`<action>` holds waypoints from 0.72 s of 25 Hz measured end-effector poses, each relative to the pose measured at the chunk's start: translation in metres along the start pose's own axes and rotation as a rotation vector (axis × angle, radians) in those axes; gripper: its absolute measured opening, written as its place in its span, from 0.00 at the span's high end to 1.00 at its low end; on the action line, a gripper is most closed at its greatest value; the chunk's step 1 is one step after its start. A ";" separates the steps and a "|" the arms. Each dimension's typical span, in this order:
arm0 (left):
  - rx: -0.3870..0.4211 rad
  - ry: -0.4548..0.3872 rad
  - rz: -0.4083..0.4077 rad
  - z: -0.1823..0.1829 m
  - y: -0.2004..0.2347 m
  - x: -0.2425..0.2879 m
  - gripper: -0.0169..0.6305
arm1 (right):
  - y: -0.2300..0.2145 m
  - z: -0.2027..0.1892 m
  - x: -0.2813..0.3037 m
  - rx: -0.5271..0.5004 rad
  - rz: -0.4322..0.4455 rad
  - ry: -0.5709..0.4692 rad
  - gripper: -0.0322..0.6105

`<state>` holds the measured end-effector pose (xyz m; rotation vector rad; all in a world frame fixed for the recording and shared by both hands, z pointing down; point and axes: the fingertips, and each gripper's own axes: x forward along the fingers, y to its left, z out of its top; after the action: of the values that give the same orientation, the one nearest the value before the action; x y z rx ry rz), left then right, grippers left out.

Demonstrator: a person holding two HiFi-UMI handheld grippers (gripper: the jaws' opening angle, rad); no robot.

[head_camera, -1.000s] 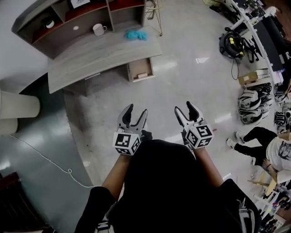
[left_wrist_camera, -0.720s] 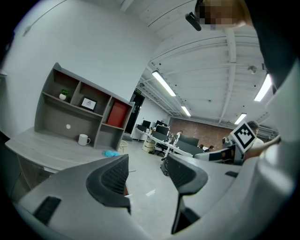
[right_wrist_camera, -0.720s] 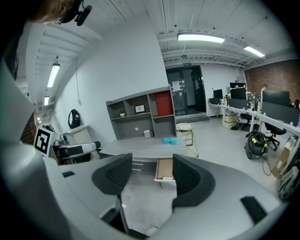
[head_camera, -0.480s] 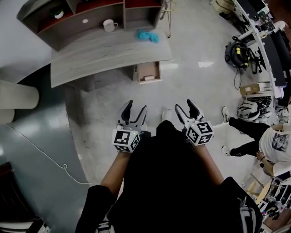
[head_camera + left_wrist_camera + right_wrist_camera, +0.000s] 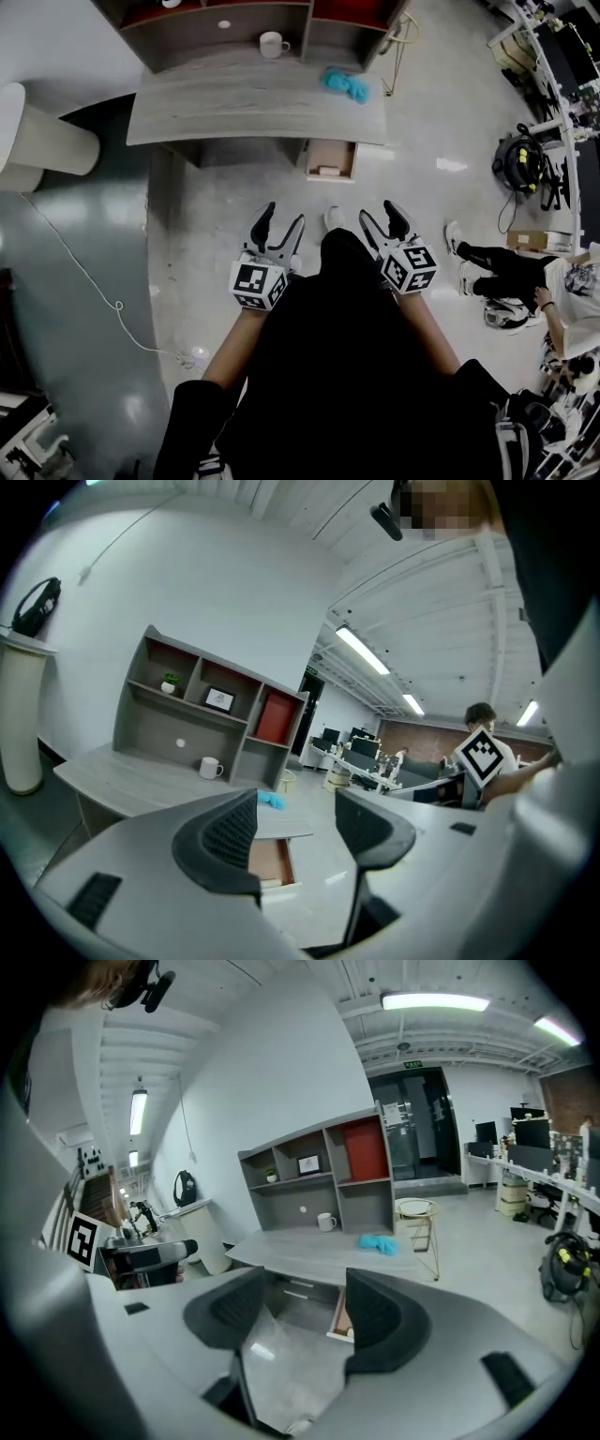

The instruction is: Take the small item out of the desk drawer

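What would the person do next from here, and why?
Probably step closer to the desk. Its drawer already stands open with a pale item inside. But the left gripper and right gripper both hang over the floor, well short of it, with jaws apart and empty.

The person wears a black top (image 5: 347, 375) whose sleeves stop short of the forearms and a white shoe (image 5: 334, 217), and the grey left claw (image 5: 281, 217) and grey right claw (image 5: 381, 216) — both with black ribbed pads (image 5: 230, 829) — each bear a white cube (image 5: 258, 286) printed with black square markers.
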<state>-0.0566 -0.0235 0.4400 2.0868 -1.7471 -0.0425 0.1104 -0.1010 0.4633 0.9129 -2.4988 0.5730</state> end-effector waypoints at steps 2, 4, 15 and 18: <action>-0.004 -0.010 0.054 0.004 0.005 0.015 0.60 | -0.013 0.009 0.021 -0.032 0.055 0.016 0.55; -0.027 -0.024 0.102 0.011 0.006 0.033 0.61 | -0.028 0.018 0.039 -0.065 0.104 0.043 0.55; -0.040 0.002 0.274 0.032 0.000 0.122 0.61 | -0.110 0.051 0.121 -0.116 0.265 0.140 0.55; -0.049 -0.003 0.320 0.034 0.004 0.133 0.61 | -0.126 0.051 0.138 -0.122 0.298 0.170 0.55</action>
<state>-0.0423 -0.1604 0.4421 1.7504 -2.0384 0.0042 0.0869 -0.2843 0.5205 0.4302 -2.4962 0.5572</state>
